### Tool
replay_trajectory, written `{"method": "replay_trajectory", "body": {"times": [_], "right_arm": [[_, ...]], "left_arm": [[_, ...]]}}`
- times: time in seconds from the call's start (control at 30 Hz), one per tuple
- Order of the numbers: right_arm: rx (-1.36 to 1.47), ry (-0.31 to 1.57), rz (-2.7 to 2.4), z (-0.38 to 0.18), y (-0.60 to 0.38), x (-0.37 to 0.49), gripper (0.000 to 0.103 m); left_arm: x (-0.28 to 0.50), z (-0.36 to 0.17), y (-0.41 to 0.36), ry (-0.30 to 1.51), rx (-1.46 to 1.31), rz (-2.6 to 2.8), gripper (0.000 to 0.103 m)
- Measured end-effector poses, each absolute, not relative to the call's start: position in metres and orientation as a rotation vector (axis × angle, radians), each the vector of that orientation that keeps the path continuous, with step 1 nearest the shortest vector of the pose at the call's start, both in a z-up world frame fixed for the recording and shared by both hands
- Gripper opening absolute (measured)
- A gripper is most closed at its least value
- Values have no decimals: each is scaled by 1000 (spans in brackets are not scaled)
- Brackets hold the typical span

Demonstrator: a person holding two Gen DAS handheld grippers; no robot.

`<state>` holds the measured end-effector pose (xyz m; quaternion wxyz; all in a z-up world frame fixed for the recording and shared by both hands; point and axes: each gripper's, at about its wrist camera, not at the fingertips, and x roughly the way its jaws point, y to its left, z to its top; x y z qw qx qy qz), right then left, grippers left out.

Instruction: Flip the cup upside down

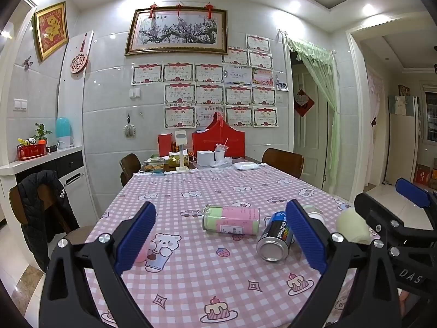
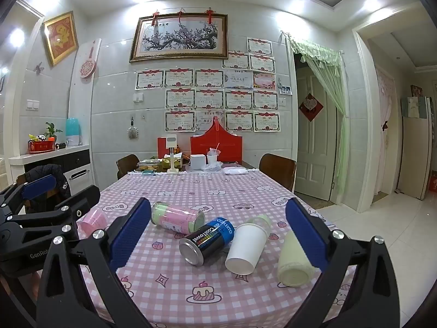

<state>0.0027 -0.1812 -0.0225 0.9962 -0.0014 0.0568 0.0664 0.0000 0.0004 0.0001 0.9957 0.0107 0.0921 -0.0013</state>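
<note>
Both grippers hover over the checked tabletop (image 2: 191, 281), fingers wide apart and holding nothing: left gripper (image 1: 221, 236), right gripper (image 2: 218, 235). The white cup (image 2: 247, 247) lies on its side at five o'clock from the black can (image 2: 207, 239), touching it.

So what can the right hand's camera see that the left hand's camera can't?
Only the right wrist view shows the white paper cup whole, lying on its side, and the pink cup clear beside the left gripper.

Only the left wrist view shows the right gripper from the side; there the white cup is almost hidden behind a blue finger.

Both show the CoolTowel can, the pink-and-green jar, the pale green cup and the checked tablecloth. Both grippers are open and hold nothing.
</note>
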Motion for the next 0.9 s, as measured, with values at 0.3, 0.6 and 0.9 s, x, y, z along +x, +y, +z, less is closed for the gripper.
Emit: {"method": "replay_trajectory", "body": {"times": [0.3,0.6,0.9], "right_arm": [[-1,105,131,-20,-182,-2,95],[3,103,133,-22,-182,-1,95],[3,103,132,-23,-182,0,95]], "left_arm": [[1,1,-2,171,29,-3,94],[-1,0,-1,163,28,-6,94],[0,-1,-2,164,29,-5,94]]}}
